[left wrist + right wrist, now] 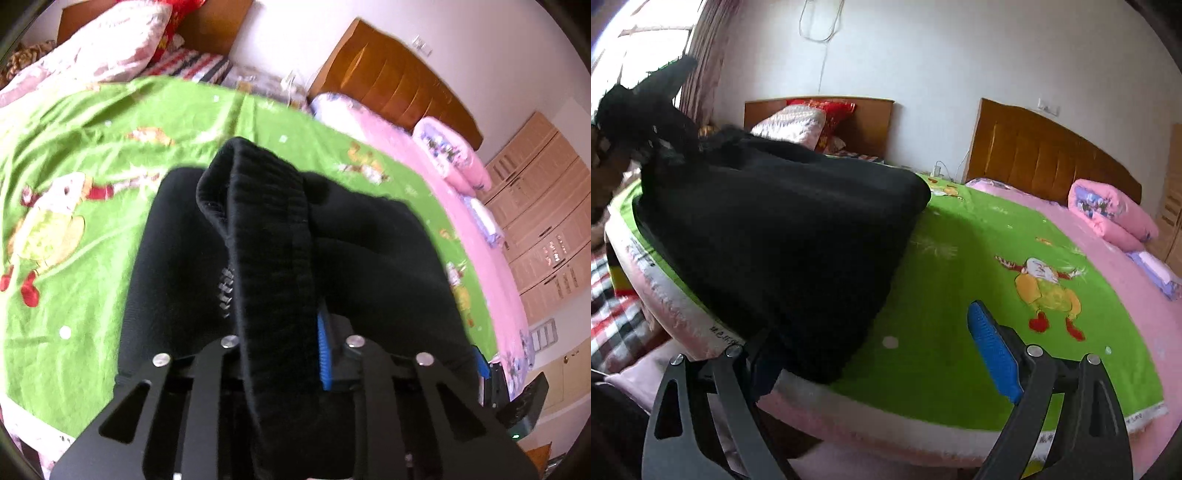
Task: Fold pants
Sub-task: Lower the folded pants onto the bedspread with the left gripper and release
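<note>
1. Left wrist view, bottom of the frame: the left gripper (275,332) has its jaws clamped on a ribbed band of the black pants (266,229). One blue pad (324,354) shows at the right of the band; the other finger is hidden behind the cloth.
2. Above the jaws, the band rises to frame centre and folds over, hiding most of what lies behind it. The remaining cloth spreads dark and featureless to either side.
3. Behind the pants lies the green cartoon blanket (74,155), with a pink pillow (454,155) at the right and a wooden headboard (391,77) at the upper right, both blurred.
4. Right wrist view, bottom of the frame: the right gripper (871,350) has its jaws wide apart, holding nothing. Its left finger is partly covered by the pants' near edge.
5. Farther up, the pants (775,229) hang in a dark mass over the blanket (960,295) at the bed's edge, rising to the upper left, where the left gripper is a dark shape against the bright window.
</note>
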`<action>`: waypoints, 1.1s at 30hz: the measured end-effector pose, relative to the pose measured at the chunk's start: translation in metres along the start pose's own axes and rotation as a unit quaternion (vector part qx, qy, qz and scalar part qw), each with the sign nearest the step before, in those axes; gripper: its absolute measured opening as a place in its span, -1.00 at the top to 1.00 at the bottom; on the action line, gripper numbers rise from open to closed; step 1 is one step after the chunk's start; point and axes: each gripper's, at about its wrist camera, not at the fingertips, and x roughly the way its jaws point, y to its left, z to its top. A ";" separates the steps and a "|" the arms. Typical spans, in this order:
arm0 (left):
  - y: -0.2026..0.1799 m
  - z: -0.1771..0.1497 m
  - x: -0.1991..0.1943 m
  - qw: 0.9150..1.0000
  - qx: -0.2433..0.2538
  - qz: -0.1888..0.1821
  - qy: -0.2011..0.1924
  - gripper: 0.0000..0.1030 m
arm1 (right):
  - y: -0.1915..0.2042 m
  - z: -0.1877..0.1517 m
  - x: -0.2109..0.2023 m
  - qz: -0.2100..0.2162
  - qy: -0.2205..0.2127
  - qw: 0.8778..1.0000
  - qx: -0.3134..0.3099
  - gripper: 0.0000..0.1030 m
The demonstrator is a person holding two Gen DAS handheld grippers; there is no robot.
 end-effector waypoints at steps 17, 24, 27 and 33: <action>0.086 -0.007 -0.010 0.995 -0.073 -0.060 -0.013 0.17 | 0.012 0.010 0.002 0.051 0.024 0.998 -0.022 -0.75; 0.039 -0.032 -0.096 0.987 -0.015 0.041 -0.153 -0.79 | -0.032 0.021 -0.040 0.230 -0.037 0.970 0.063 -0.76; 0.001 -0.044 -0.096 0.987 0.055 0.023 -0.147 -0.82 | -0.019 0.042 -0.034 0.221 -0.049 0.972 0.061 -0.75; -0.025 -0.058 -0.026 0.983 0.135 0.093 -0.081 -0.83 | 0.015 0.043 0.020 0.225 0.014 0.973 0.039 -0.76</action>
